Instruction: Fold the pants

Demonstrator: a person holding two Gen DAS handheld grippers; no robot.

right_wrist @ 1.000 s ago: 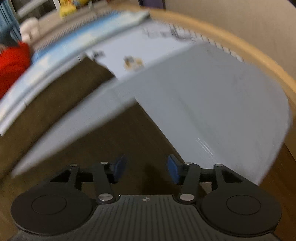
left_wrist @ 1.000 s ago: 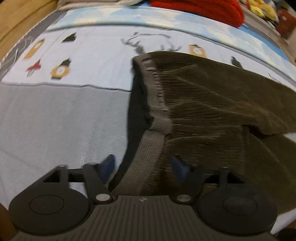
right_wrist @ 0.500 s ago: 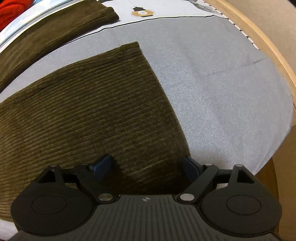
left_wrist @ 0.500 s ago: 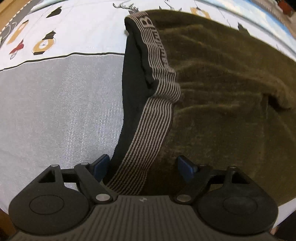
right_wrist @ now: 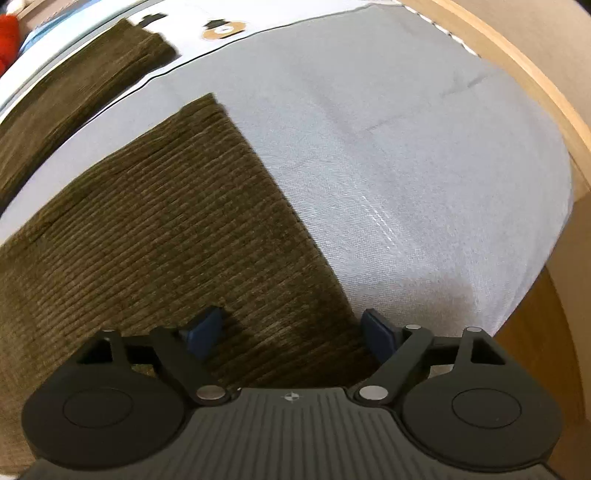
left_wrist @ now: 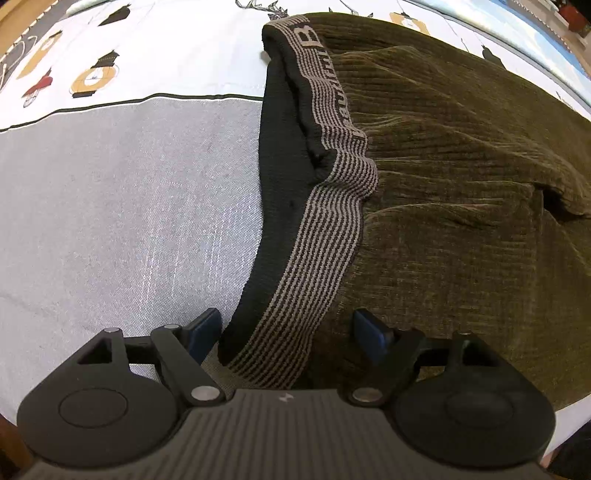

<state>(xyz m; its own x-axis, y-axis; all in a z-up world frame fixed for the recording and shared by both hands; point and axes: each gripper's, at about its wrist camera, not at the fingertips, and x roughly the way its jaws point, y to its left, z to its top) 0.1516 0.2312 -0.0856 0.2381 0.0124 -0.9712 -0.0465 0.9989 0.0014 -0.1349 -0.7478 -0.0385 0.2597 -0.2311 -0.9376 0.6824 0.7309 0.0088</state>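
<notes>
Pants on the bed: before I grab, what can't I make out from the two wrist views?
- Left wrist: waistband near end, hidden under left gripper.
- Right wrist: leg hem near corner, behind right gripper.
- Right wrist: far leg, blurred, cut by frame edge.
- Pad contact with cloth: unclear.

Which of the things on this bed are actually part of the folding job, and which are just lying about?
Part of the job:
- olive corduroy pants, with striped waistband and near leg's hem
- left gripper, open over the waistband
- right gripper, open over the hem

Just lying about:
- printed bedsheet
- red fabric
- wooden bed frame
</notes>
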